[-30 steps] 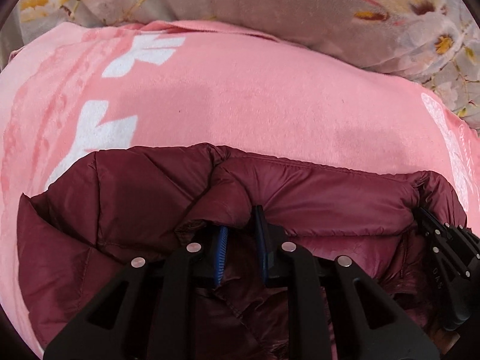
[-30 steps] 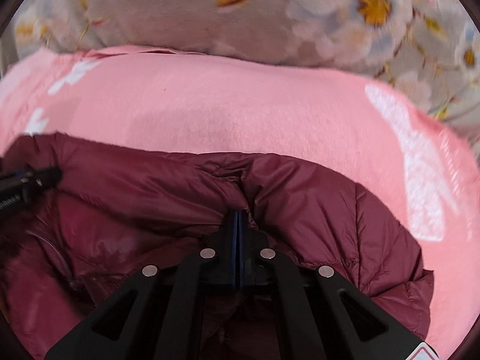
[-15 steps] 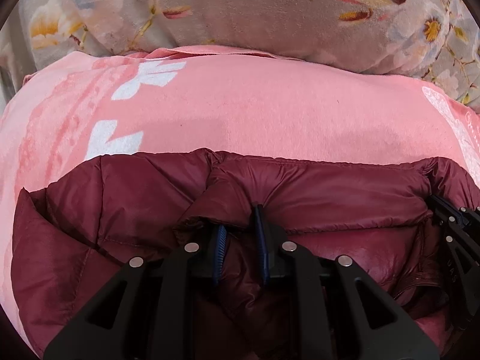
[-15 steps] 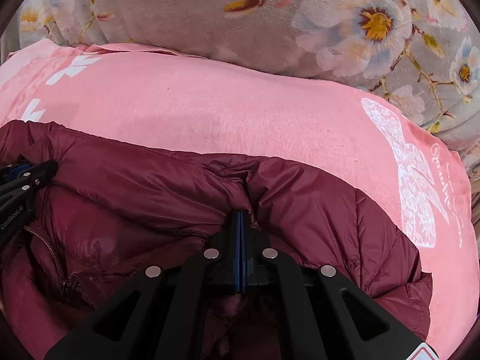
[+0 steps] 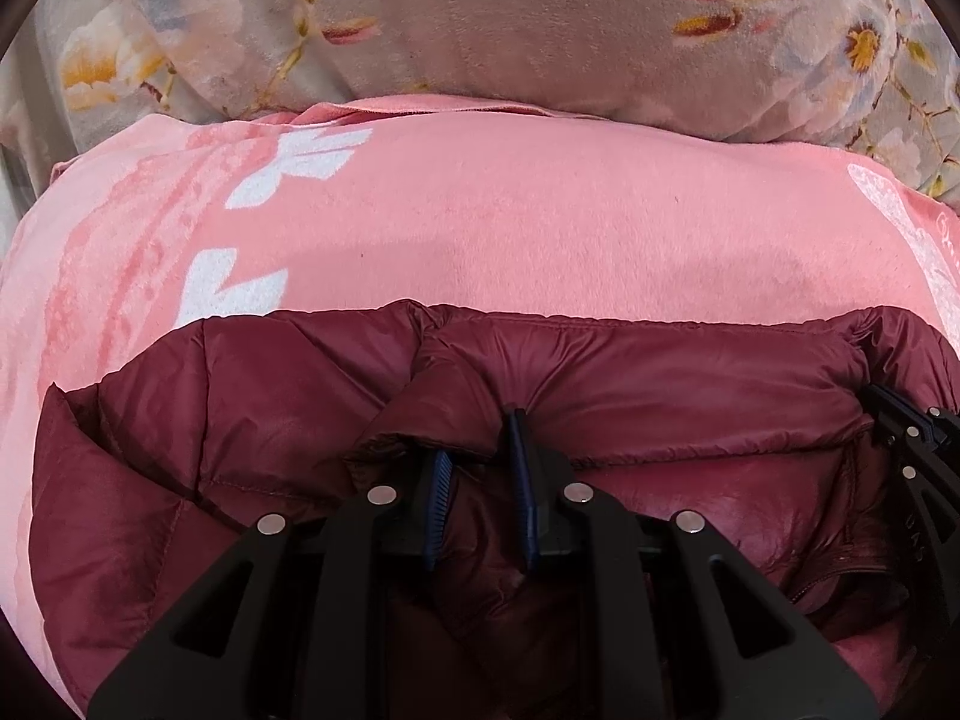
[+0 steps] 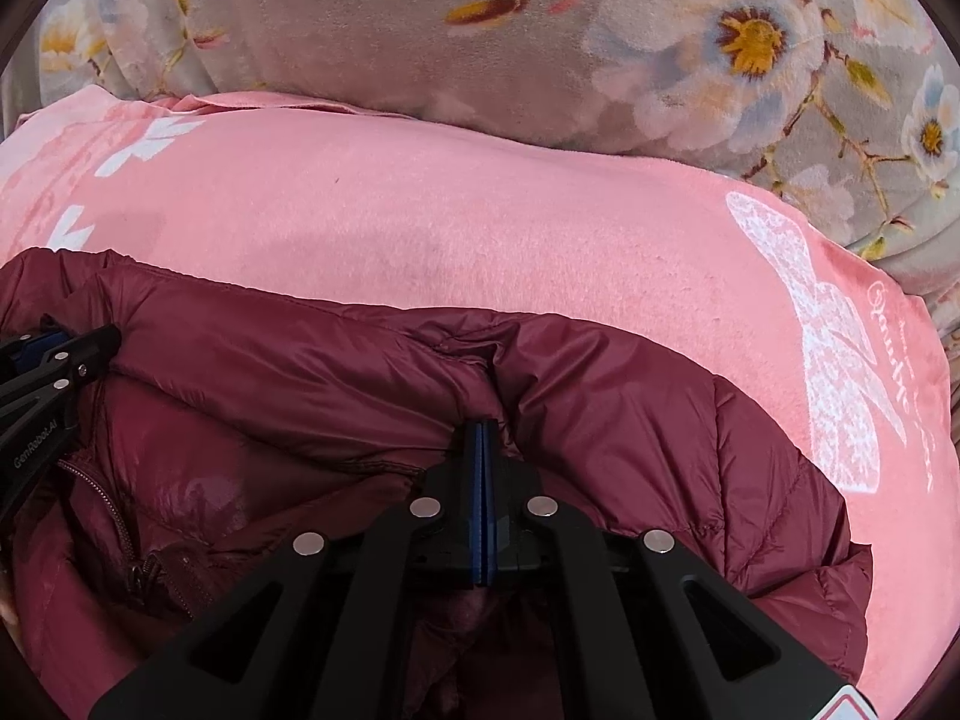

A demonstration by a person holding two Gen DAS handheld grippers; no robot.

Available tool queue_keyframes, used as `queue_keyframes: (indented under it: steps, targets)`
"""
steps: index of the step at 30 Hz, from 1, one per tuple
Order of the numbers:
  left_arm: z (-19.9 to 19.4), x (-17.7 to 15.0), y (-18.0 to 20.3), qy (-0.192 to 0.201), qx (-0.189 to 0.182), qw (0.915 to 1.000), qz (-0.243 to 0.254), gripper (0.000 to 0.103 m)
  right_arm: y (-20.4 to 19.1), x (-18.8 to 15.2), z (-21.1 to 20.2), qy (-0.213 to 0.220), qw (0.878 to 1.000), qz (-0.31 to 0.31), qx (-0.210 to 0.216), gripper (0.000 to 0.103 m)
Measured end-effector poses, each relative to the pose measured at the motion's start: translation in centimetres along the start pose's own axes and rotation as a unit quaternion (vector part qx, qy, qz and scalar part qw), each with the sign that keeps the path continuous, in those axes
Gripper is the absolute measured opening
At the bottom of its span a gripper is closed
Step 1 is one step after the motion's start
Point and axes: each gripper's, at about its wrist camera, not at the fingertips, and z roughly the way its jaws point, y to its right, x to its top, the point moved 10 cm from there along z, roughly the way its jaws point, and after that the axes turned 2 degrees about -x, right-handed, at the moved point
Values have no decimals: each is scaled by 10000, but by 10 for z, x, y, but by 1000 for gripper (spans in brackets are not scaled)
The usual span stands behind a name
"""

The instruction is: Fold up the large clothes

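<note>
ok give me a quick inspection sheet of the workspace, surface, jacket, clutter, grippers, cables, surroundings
surface: pink plush blanket with white butterfly prints, spread flat under the work.
job's things: maroon puffer jacket lying on the blanket, its upper edge bunched and raised where both grippers hold it; zipper visible on the inner side.
clutter: nothing seen.
grippers: left gripper pinching a thick fold of the jacket, pads held apart by the padding; right gripper pads nearly together on a thinner fold of the same edge.
cables: nothing seen.
surroundings: grey floral blanket beyond the pink one.
</note>
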Motion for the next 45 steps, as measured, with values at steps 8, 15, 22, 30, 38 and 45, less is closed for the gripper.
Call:
queue_keyframes:
  steps: [8,15,22,30,38,45]
  targets:
    - [0,-1,0,-5,139,9998,131,18,0,-1,1,-14,10000,-14,6,2]
    - [0,-1,1,-9,215,9996,200,18,1,-2,1,-24,10000,-37,-23,2]
    - [-1,-1,1,-26,376,9988,311,21,3,-2,-1,-35,9998,98,173,2]
    - [-74,-31,-13,83,122,9999,-79,78,46,-44,-91,55,9933,699,924,31]
    - [-211,-147,-78,100,-399,9988,-258,91,119,-197,-233,154,9888,1108,987,70]
    - [-264,-269,-159,-571,-670,9870,-1341,91,152,-332,-292,-351,9732,1967,1139,71]
